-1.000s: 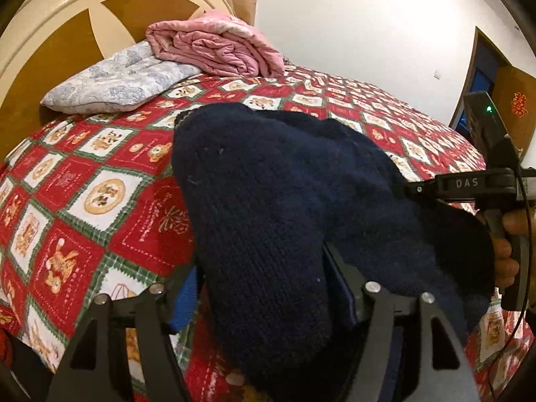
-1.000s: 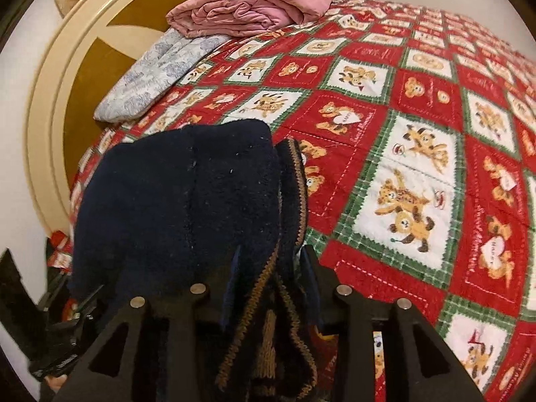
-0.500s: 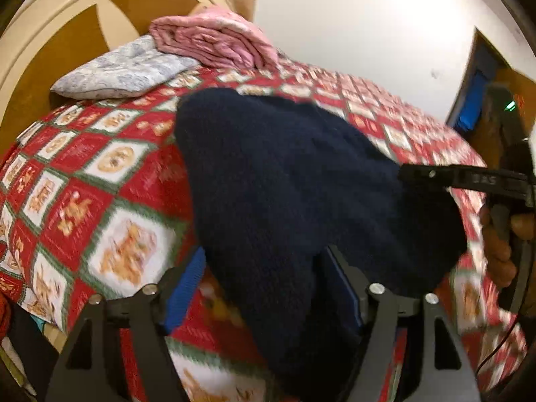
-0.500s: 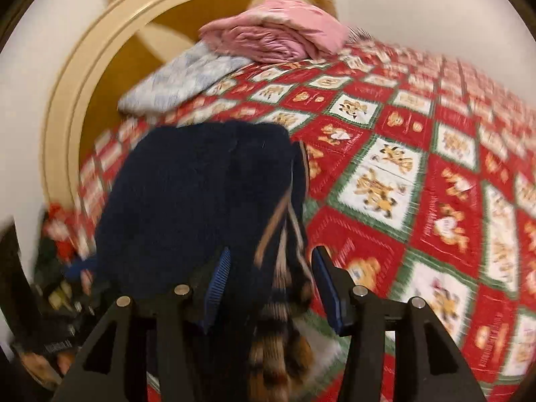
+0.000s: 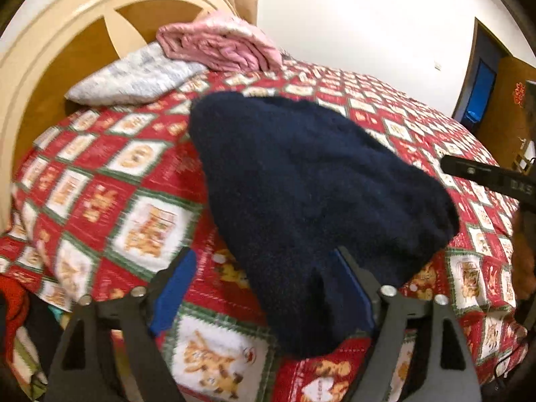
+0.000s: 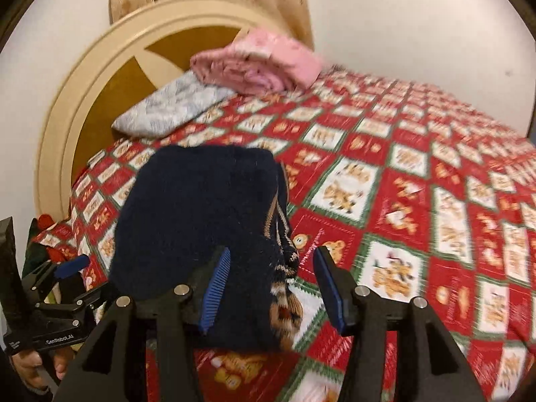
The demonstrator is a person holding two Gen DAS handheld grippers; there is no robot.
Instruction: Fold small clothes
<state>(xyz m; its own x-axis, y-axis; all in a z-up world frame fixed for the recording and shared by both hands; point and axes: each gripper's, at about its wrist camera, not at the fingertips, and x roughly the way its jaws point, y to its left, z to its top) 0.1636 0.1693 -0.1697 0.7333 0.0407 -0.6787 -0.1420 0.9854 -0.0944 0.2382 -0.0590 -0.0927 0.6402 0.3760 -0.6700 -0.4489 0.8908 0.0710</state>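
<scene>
A folded dark navy knitted garment (image 5: 311, 201) with a brown patterned hem lies on the red, white and green bear-print bedspread (image 5: 140, 181). It also shows in the right wrist view (image 6: 204, 214). My left gripper (image 5: 264, 288) is open, its jaws wide apart, with the near end of the garment lying between them against the right finger. My right gripper (image 6: 271, 278) is open too, its blue pads either side of the garment's hem end. The left gripper shows at the lower left of the right wrist view (image 6: 57, 288).
A folded pink blanket (image 5: 221, 45) and a pale grey patterned pillow (image 5: 137, 78) lie by the cream and wood headboard (image 5: 60, 53). A dark doorway (image 5: 482, 83) is at the far right. Red and dark items (image 6: 43, 234) sit beside the bed's left edge.
Both grippers have opened and let go of the navy garment, which now lies folded on the bedspread. Both have pulled back and risen a little.
</scene>
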